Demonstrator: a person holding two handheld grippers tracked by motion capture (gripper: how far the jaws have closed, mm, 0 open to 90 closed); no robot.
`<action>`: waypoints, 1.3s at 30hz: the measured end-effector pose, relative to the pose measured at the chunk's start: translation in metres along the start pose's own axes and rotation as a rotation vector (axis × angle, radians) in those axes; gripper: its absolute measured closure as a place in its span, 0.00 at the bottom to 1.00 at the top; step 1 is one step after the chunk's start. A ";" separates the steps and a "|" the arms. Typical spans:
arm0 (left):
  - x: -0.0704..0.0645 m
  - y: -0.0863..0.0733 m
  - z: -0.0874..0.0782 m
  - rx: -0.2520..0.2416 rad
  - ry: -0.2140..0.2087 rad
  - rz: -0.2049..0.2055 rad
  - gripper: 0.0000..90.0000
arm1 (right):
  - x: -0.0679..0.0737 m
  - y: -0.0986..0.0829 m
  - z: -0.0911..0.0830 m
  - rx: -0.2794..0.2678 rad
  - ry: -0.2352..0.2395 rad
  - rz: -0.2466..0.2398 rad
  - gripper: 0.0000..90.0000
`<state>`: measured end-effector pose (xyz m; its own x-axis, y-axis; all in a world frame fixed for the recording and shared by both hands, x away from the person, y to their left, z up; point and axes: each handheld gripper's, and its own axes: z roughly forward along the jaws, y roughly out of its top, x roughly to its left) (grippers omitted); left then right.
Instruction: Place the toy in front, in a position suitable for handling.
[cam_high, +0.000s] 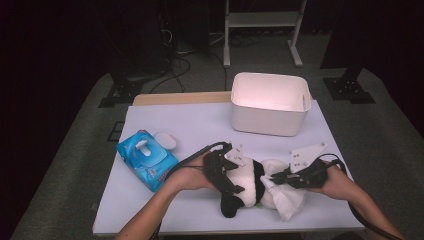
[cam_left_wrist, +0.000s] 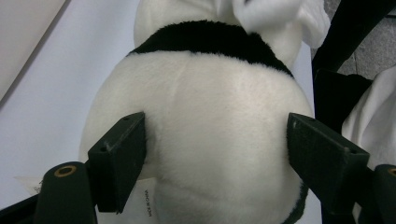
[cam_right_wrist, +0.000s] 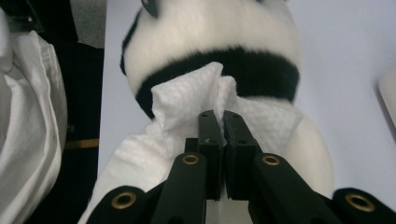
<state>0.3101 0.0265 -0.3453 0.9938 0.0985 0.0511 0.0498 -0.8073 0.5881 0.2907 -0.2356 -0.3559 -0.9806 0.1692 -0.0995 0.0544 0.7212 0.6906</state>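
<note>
White and black plush makes up the panda toy (cam_high: 250, 187), which lies on its side on the pale table (cam_high: 190, 125), at the near edge and well in front of the white bin (cam_high: 270, 117). The left gripper (cam_high: 225, 175) sits at the panda's left end with its jaws spread wide around the soft body; in the left gripper view both pads (cam_left_wrist: 123, 154) press into the white fur of the panda toy (cam_left_wrist: 205, 126) on either side, so it has the toy clasped rather than loosely framed. The right gripper (cam_high: 280, 177) comes in from the panda's right end, its jaws closed tight on a white wipe (cam_high: 287, 200); in the right gripper view the right gripper (cam_right_wrist: 223, 140) has a bunched fold of the wipe (cam_right_wrist: 187, 105) pinched between the jaw tips, and the sheet is laid against the panda toy (cam_right_wrist: 210, 28) just at its black band. To the left of the panda, apart from it, a blue wipes pack (cam_high: 146, 157) rests on the table with its white lid (cam_high: 165, 141) flipped open.
</note>
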 end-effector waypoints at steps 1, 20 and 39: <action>0.000 0.000 0.000 0.001 0.000 0.003 0.23 | 0.000 -0.005 -0.004 -0.006 -0.008 0.014 0.96; -0.007 -0.004 0.002 0.019 -0.002 0.012 0.23 | -0.005 -0.016 -0.011 -0.050 -0.021 0.061 0.96; 0.001 0.005 -0.003 0.037 0.008 -0.018 0.26 | -0.013 0.005 0.015 -0.055 0.060 0.058 0.95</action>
<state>0.3110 0.0236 -0.3401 0.9918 0.1183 0.0474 0.0718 -0.8262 0.5588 0.3064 -0.2241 -0.3618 -0.9856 0.1681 -0.0166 0.1024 0.6732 0.7323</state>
